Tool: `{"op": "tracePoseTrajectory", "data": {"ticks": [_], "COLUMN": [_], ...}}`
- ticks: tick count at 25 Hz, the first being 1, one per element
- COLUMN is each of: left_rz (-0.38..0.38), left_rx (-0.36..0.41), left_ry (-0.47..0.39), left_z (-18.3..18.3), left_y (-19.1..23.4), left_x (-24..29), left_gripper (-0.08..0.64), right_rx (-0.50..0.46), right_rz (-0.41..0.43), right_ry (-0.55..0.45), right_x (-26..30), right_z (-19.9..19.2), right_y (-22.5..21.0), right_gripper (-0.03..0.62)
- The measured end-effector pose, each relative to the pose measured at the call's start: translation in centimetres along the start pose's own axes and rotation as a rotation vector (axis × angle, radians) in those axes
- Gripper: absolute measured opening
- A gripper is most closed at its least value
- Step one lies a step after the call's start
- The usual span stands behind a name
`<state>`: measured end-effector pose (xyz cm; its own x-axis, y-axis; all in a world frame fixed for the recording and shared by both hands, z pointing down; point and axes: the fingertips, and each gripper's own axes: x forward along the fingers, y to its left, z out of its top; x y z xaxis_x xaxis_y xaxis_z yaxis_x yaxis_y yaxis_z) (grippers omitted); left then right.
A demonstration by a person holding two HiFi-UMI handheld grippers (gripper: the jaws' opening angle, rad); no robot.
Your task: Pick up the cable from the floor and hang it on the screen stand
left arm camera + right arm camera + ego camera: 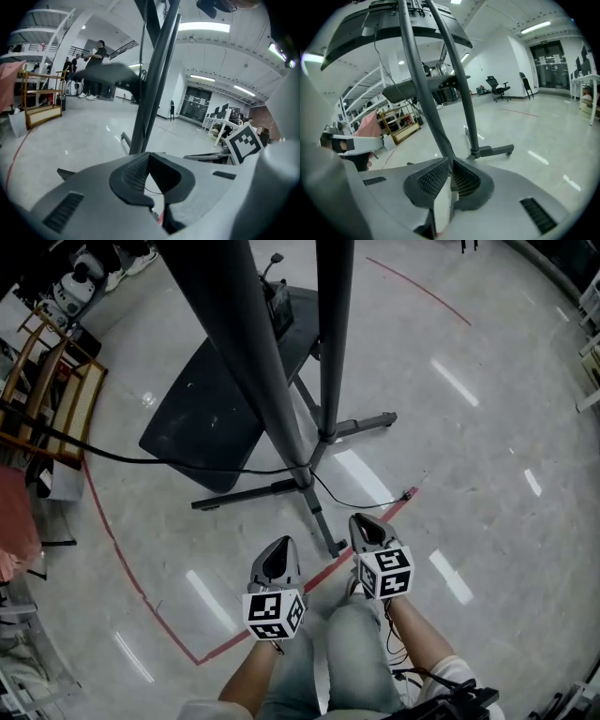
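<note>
**Cable down, both grippers shut and empty**

The black cable (187, 465) lies on the floor. It snakes in to the base of the screen stand (246, 343) and runs out past it, ending by the red tape line (323, 576). On the near side of that base the left gripper (283, 544) hovers with its jaws pressed together, nothing between them. The right gripper (362, 519) hangs alongside, close to a stand leg, jaws closed too and holding nothing.
</note>
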<state>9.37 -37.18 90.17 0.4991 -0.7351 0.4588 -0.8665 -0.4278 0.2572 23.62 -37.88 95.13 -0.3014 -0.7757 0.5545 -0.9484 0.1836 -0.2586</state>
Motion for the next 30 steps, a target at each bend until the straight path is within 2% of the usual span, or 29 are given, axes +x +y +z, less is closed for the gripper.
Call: {"op": "tracePoseTrajectory", "data": {"ticks": [6, 10, 17, 21, 30], "left_rz": [0.030, 0.049, 0.083, 0.132, 0.196], "left_rx": [-0.002, 0.001, 0.014, -0.010, -0.048], "left_ry": [-0.055, -0.078, -0.082, -0.079, -0.066], "left_z": [-10.5, -14.4, -17.2, -18.1, -19.4], "left_y": [5.1, 6.7, 7.1, 7.5, 7.7], "left_x": [10.4, 14.8, 18.7, 19.7, 19.9], "left_gripper": [0.003, 0.003, 0.003, 0.003, 0.003], "right_rx": [-0.056, -0.053, -0.113, -0.160, -0.214], "right_rz": [0.034, 0.069, 0.165, 0.230, 0.298], "right_ry": [-0.044, -0.046, 0.020, 0.082, 0.172], "right_x": [11.6, 17.3, 23.9, 26.5, 29.2], "right_z": [-8.4, -12.6, -16.2, -17.8, -20.4], "right_y": [-4.5, -6.7, -8.8, -9.3, -9.6], "right_gripper": [0.040, 0.058, 0.072, 0.077, 0.077]}}
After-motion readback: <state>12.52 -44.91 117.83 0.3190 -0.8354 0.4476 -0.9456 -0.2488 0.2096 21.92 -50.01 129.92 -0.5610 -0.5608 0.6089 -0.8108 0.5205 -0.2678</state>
